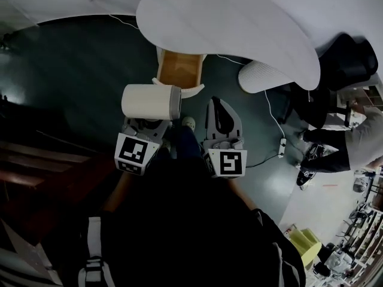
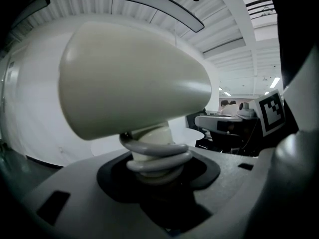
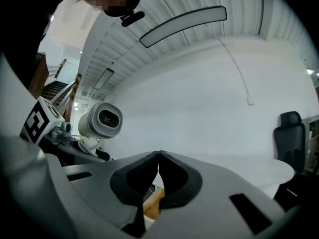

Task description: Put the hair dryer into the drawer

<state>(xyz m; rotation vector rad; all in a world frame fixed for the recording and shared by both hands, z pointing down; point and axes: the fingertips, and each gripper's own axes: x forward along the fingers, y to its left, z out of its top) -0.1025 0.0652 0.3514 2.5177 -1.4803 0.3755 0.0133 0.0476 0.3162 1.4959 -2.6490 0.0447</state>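
now, carry step. the white table (image 1: 239, 23) spans the top, and its open drawer (image 1: 179, 70) sits just beyond the hair dryer (image 1: 149, 101). your left gripper (image 2: 158, 176) is clamped part-open on the dryer's cord-wrapped handle. your right gripper (image 3: 158, 156) is closed and empty. next, likely: bring the dryer over the drawer, lower, release.

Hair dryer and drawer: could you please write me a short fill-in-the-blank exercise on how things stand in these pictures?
1. The left gripper grips the hair dryer by its ____.
2. The right gripper has its jaws ____, with nothing between them.
3. The wooden drawer under the white table stands ____.

Missing words: handle; shut; open.
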